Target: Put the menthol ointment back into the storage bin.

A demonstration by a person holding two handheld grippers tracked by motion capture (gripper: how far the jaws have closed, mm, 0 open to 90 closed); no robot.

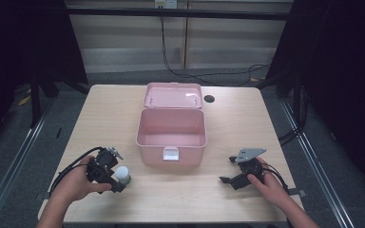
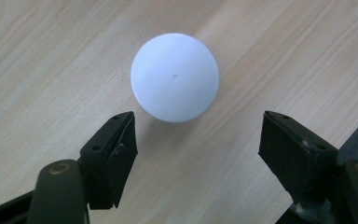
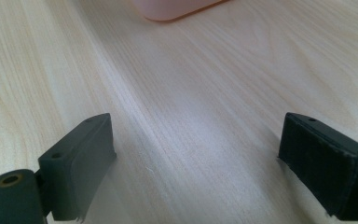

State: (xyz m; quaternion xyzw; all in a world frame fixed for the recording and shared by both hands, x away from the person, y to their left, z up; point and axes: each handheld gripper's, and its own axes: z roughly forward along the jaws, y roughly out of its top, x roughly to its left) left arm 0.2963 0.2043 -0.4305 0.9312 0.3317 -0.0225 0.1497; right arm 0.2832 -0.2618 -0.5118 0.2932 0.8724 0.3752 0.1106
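Note:
A white ball [image 1: 122, 173] rests on the wooden table [image 1: 228, 123] near its front left. My left gripper [image 1: 116, 172] is held in a hand right beside it. In the left gripper view the ball [image 2: 175, 77] lies just beyond the gripper's [image 2: 198, 129] two black jaws, which stand apart and do not touch it. An open pink box [image 1: 149, 154] stands mid-table, empty, with its lid [image 1: 173, 95] folded back. At the front right my right gripper [image 1: 227, 169] is open over bare wood, also open in its own view [image 3: 196, 140].
A corner of the pink box [image 3: 177, 9] shows at the top of the right gripper view. A dark round hole [image 1: 209, 99] sits in the table behind the lid. Cables trail from both grippers. The table's front edge is close to both hands.

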